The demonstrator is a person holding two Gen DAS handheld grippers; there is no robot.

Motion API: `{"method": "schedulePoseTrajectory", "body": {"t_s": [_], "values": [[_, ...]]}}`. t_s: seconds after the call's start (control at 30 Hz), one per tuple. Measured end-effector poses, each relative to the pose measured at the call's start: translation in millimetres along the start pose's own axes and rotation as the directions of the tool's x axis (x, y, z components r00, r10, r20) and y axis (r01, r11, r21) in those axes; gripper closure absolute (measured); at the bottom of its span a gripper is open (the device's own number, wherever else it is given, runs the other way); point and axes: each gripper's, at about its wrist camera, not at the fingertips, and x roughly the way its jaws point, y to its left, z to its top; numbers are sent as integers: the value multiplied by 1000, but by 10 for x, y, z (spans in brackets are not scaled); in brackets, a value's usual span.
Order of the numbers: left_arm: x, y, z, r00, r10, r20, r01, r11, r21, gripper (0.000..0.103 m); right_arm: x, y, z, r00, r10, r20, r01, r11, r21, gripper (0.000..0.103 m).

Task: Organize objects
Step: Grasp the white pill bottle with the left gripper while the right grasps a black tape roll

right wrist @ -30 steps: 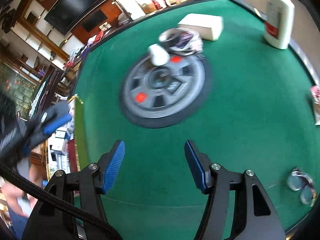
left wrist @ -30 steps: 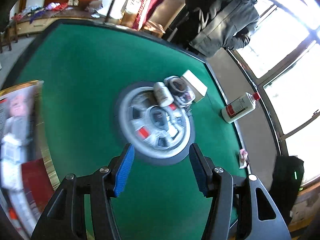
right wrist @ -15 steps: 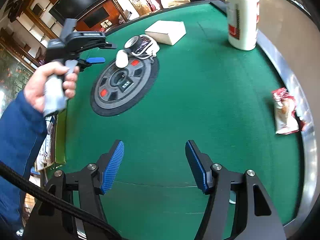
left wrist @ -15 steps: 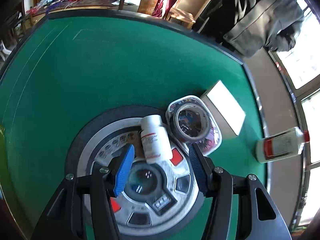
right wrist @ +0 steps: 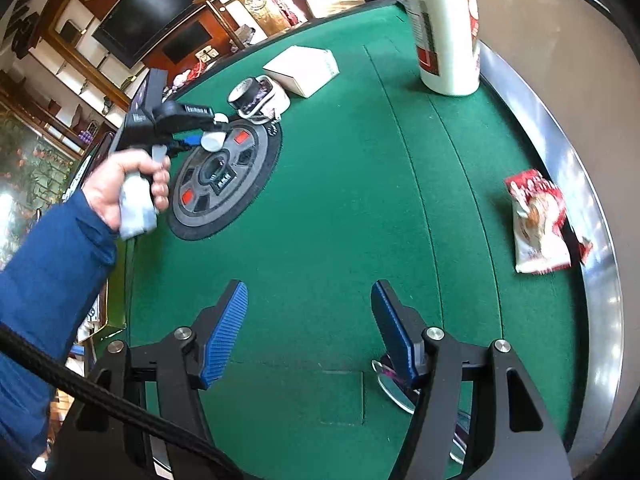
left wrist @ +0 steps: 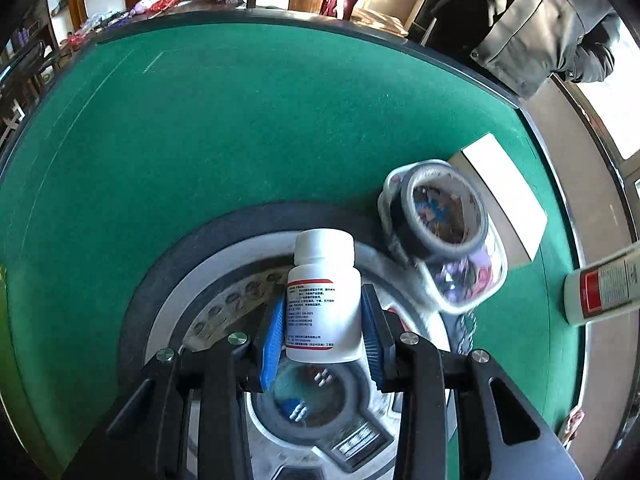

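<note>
A white pill bottle [left wrist: 324, 304] with a red-striped label stands on the round grey disc [left wrist: 224, 280] in the middle of the green table. My left gripper [left wrist: 322, 332] points steeply down at it, and its jaws are closing, with both blue pads against the bottle's sides. In the right wrist view, a hand in a blue sleeve [right wrist: 116, 188] holds that left gripper [right wrist: 200, 140] at the bottle [right wrist: 212, 140] on the disc [right wrist: 224, 184]. My right gripper [right wrist: 310, 332] hangs open over bare green felt near the table's front, with nothing between its fingers.
A tape roll on a clear pouch [left wrist: 444, 216] leans at the disc's right edge, beside a white box [left wrist: 504, 184]. A large white bottle with a red label [right wrist: 444, 28] and a snack packet [right wrist: 536, 228] sit by the metal rim. A person in a dark jacket [left wrist: 540, 20] stands beyond the table.
My left gripper has come down over the disc and its jaws have narrowed around the pill bottle. My right gripper has drifted away from the disc toward the table's rim.
</note>
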Motion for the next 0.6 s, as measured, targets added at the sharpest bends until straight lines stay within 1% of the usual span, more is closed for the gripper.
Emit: {"method": "schedulePoseTrajectory", "body": {"t_s": [0.03, 0.13, 0.17, 0.23, 0.3, 0.33, 0.4, 0.43, 0.53, 0.57, 0.6], "values": [[-47, 50, -83, 1000, 8, 4, -8, 1000, -3, 73, 19, 26, 40, 1000, 1, 1, -1, 1000, -10, 39], [-201, 159, -361, 999, 35, 28, -35, 999, 30, 73, 91, 148, 234, 1000, 11, 2, -10, 999, -52, 39], [-257, 210, -477, 999, 42, 29, -43, 998, 40, 73, 113, 211, 311, 1000, 7, 9, -6, 997, -75, 39], [-404, 342, -775, 999, 40, 33, -42, 998, 55, 73, 166, 340, 456, 1000, -7, 24, 10, 992, -129, 34], [-530, 416, -1039, 997, 63, 38, -66, 994, 91, 73, 247, 510, 656, 998, -26, 55, 36, 980, -196, 32], [-604, 473, -1189, 997, 69, 42, -73, 993, 97, 73, 303, 594, 753, 998, -29, 63, 43, 973, -227, 28], [-749, 567, -1471, 995, 82, 52, -87, 990, 110, 73, 455, 780, 969, 997, -36, 68, 54, 956, -288, 28], [-832, 609, -1623, 993, 98, 65, -105, 986, 125, 73, 543, 891, 1092, 996, -27, 81, 52, 945, -324, 28], [-969, 626, -1928, 985, 141, 99, -155, 978, 142, 73, 836, 1139, 1405, 994, -58, 91, 90, 909, -406, 27], [-991, 635, -2011, 983, 153, 105, -167, 976, 139, 73, 904, 1197, 1484, 993, -54, 103, 92, 901, -424, 26], [-1014, 660, -2101, 981, 162, 111, -175, 976, 129, 73, 997, 1264, 1565, 992, -56, 109, 100, 889, -448, 22]]}}
